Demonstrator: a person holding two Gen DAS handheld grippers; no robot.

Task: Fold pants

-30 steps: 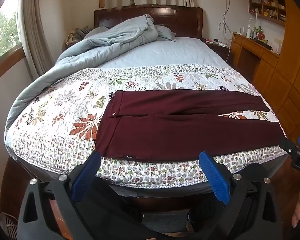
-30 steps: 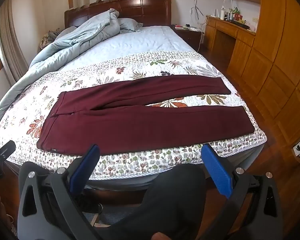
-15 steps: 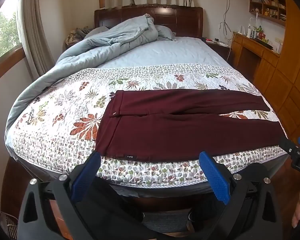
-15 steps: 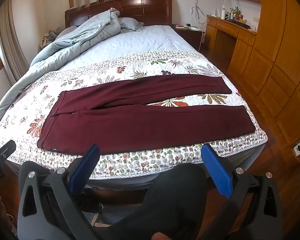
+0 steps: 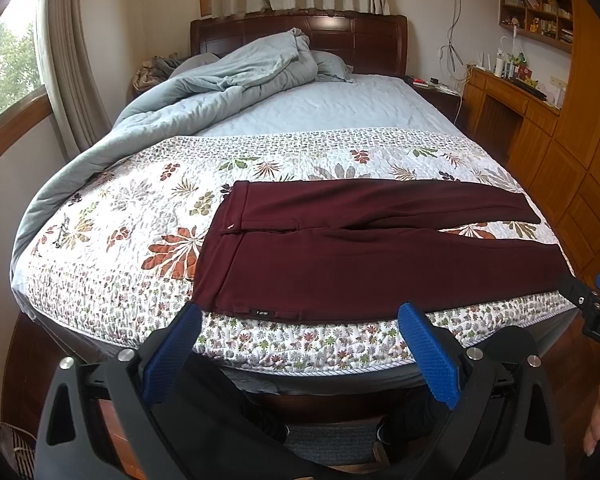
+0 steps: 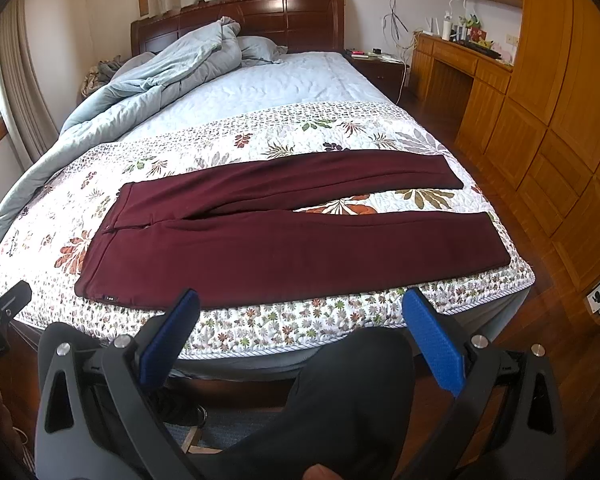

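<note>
Dark red pants (image 5: pixel 360 256) lie flat on the floral quilt (image 5: pixel 120 240) at the foot of the bed, waistband to the left, both legs stretched right with a gap between them; they also show in the right wrist view (image 6: pixel 292 236). My left gripper (image 5: pixel 300 316) is open and empty, held off the bed's near edge, just short of the waistband. My right gripper (image 6: pixel 304 300) is open and empty, near the bed's edge in front of the near leg. Each gripper's tip shows at the edge of the other's view.
A bunched pale blue duvet (image 5: pixel 228 80) lies at the head of the bed by the dark wooden headboard (image 5: pixel 340 40). Wooden cabinets (image 6: pixel 560 100) and a desk (image 6: pixel 460 60) line the right wall. A window and curtain (image 5: pixel 60 60) are on the left.
Both grippers have edged slightly forward toward the bed. The pants have not moved.
</note>
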